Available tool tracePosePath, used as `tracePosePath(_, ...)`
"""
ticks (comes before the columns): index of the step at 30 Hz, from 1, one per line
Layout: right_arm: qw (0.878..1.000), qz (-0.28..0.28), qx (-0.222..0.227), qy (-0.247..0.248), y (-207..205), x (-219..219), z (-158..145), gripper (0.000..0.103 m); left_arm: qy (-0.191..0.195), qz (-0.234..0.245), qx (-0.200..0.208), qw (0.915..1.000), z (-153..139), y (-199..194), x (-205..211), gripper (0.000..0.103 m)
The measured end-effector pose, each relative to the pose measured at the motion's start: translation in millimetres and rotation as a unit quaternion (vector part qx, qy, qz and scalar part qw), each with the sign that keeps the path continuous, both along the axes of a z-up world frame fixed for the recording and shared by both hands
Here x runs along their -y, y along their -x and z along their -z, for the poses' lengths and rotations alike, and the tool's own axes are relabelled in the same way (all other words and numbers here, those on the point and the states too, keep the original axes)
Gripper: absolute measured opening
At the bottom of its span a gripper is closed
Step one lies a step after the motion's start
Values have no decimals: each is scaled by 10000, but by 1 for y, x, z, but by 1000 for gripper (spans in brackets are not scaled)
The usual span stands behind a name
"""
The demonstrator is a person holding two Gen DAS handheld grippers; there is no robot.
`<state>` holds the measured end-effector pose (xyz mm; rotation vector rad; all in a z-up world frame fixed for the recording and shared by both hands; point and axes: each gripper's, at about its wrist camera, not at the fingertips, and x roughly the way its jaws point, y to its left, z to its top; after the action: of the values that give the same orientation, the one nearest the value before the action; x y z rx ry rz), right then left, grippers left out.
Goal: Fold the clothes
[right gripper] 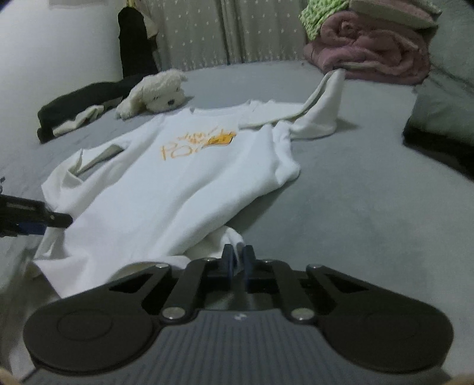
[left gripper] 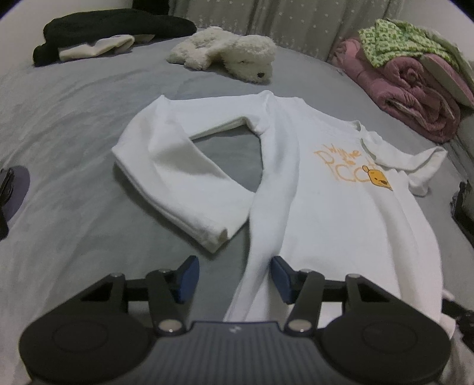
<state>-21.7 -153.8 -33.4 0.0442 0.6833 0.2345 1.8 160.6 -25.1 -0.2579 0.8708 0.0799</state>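
Two grippers at white shirt [left gripper: 326, 213] hem, shirt spread flat on grey bed [left gripper: 65, 124]. Left gripper [left gripper: 235, 274] jaws wide apart, straddling the hem edge, not pinching. Right gripper [right gripper: 237, 260] clamped tight on a hem corner.

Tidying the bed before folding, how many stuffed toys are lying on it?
1: a cream fluffy plush dog, lying beyond the white printed T-shirt near the black garment. Others could hide behind the pink blanket pile.

Both wrist views look low and close across the shirt [left gripper: 326, 207] [right gripper: 166, 189].
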Motion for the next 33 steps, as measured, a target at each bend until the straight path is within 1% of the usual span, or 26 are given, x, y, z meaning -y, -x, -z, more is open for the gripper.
tracePosePath(2, 9995, 115, 145, 244, 11, 3, -8, 7, 31, 71, -10, 10000, 0, 4, -1, 55)
tracePosePath(4, 9986, 317, 238, 336, 22, 9, -16, 7, 61, 142, -20, 9999, -1, 8, -3, 55)
tracePosePath(7, 9974, 601, 293, 267, 42, 22, -27, 7, 107, 249, -35, 9996, -1, 13, -5, 55)
tracePosePath(10, 9960, 764, 343, 303, 58, 26, -32, 7, 198, 334, -56, 9992, -2, 20, -10, 55)
tracePosePath(12, 9951, 871, 359, 286, 67, 29, -33, 7, 383, 350, -80, 9986, -3, 28, -17, 55)
tracePosePath(16, 9931, 1142, 263, 16, 77, 33, -27, 6, 696, 348, -128, 9969, -3, 41, -37, 55)
tracePosePath(17, 9922, 1216, 252, -52, 80, 34, -25, 0, 738, 327, -138, 9966, -3, 43, -43, 55)
tracePosePath(20, 9881, 1511, 287, 25, 84, 39, -19, 0, 972, 273, -176, 9947, -1, 49, -61, 54)
tracePosePath(21, 9870, 1589, 231, -20, 83, 43, -16, 0, 1084, 270, -189, 9936, 0, 50, -66, 54)
tracePosePath(24, 9831, 1792, 95, -368, 81, 58, -7, 1, 1426, 279, -216, 9892, 3, 54, -78, 54)
tracePosePath(25, 9812, 1857, 73, -516, 81, 62, -4, 4, 1509, 278, -220, 9879, 4, 55, -80, 54)
tracePosePath(26, 9791, 1922, 50, -664, 81, 66, -2, 15, 1547, 282, -219, 9873, 4, 56, -80, 54)
tracePosePath(27, 9765, 2008, 62, -777, 81, 68, 1, 16, 1543, 309, -214, 9873, 4, 56, -79, 54)
tracePosePath(28, 9744, 2070, 83, -870, 82, 69, 4, 24, 1514, 352, -202, 9876, 4, 56, -77, 54)
tracePosePath(29, 9720, 2144, 83, -960, 83, 69, 8, 42, 1480, 397, -192, 9880, 5, 56, -75, 54)
tracePosePath(30, 9690, 2216, 63, -1088, 82, 69, 11, 48, 1445, 442, -185, 9883, 5, 56, -72, 54)
tracePosePath(31, 9658, 2285, 39, -1228, 82, 69, 14, 51, 1409, 485, -177, 9887, 6, 56, -70, 54)
tracePosePath(33, 9624, 2293, 2, -1459, 78, 67, 16, 51, 1340, 560, -146, 9893, 5, 55, -65, 54)
